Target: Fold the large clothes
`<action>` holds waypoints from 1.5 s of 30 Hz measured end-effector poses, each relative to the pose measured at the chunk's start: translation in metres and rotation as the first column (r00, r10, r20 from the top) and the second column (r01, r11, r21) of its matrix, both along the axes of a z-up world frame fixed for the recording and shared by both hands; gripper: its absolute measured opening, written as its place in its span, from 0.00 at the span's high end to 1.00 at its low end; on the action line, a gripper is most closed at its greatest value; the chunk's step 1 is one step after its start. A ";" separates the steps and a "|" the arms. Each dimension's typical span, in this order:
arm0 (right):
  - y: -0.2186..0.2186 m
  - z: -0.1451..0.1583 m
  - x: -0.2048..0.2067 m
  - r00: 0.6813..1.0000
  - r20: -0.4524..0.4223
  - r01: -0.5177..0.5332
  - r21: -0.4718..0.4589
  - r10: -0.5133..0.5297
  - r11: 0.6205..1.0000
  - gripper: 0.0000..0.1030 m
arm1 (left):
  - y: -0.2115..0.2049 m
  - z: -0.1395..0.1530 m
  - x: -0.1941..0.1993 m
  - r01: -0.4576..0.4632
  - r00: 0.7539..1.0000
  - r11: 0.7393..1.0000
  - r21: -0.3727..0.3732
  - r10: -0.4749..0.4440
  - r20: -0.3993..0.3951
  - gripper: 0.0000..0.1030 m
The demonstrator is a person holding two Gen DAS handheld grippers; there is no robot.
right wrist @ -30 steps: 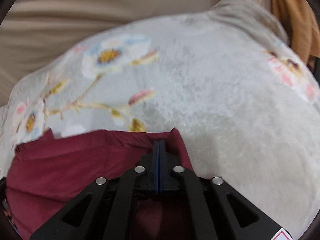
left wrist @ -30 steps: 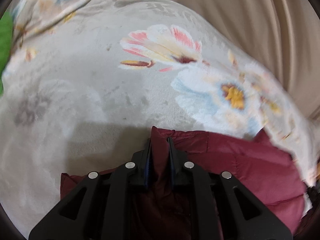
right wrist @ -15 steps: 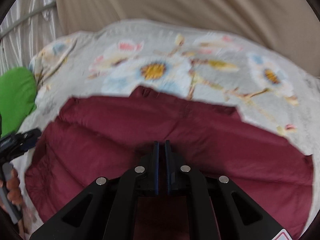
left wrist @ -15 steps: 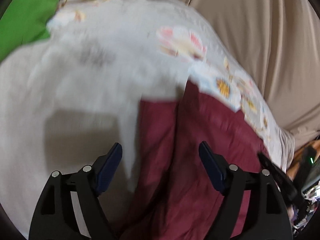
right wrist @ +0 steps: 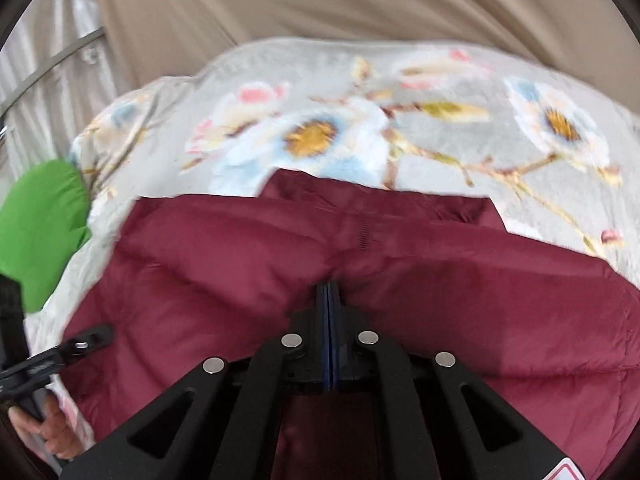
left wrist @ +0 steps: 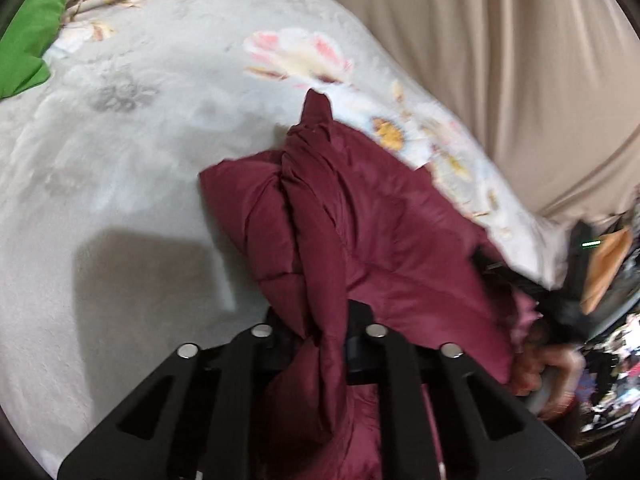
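Note:
A dark red padded jacket (left wrist: 380,236) lies on a grey floral blanket (left wrist: 140,140). My left gripper (left wrist: 320,320) is shut on a bunched ridge of the jacket's fabric, which hides its fingertips. In the right wrist view the jacket (right wrist: 460,280) spreads wide across the blanket (right wrist: 400,128). My right gripper (right wrist: 328,292) is shut, its jaws pressed together at the jacket's near edge; the cloth between them is hard to see. The left gripper also shows in the right wrist view (right wrist: 80,340) at the jacket's left edge.
A beige curtain (left wrist: 480,40) hangs behind the blanket. A green cloth (right wrist: 40,232) lies at the blanket's left end. A hand and dark clutter (left wrist: 560,360) are at the right in the left wrist view.
My left gripper, open half a second ago, has closed on a bunch of jacket fabric. My right gripper stayed shut and swung to face the jacket's breadth.

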State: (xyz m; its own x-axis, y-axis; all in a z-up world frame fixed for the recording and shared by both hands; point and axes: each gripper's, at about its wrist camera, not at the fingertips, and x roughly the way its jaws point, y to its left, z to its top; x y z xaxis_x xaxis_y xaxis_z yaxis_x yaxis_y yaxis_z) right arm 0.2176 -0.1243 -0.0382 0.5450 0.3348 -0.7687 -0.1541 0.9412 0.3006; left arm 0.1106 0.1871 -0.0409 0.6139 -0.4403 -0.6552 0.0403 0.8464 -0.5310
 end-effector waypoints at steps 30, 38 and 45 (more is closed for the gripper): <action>-0.021 -0.013 -0.114 0.954 -0.062 -0.266 0.274 0.293 0.924 0.96 | -0.160 0.127 -0.027 0.365 0.899 0.931 -0.028 -0.344 0.273 0.93; 0.003 -0.038 -0.091 0.927 -0.039 -0.333 0.376 0.373 0.865 1.00 | -0.212 0.117 -0.034 0.446 0.865 0.894 0.047 -0.444 0.234 0.93; -0.022 -0.041 -0.102 0.949 -0.138 -0.165 0.545 0.282 0.822 1.00 | -0.249 0.105 -0.026 0.471 0.857 0.880 0.061 -0.473 0.207 0.93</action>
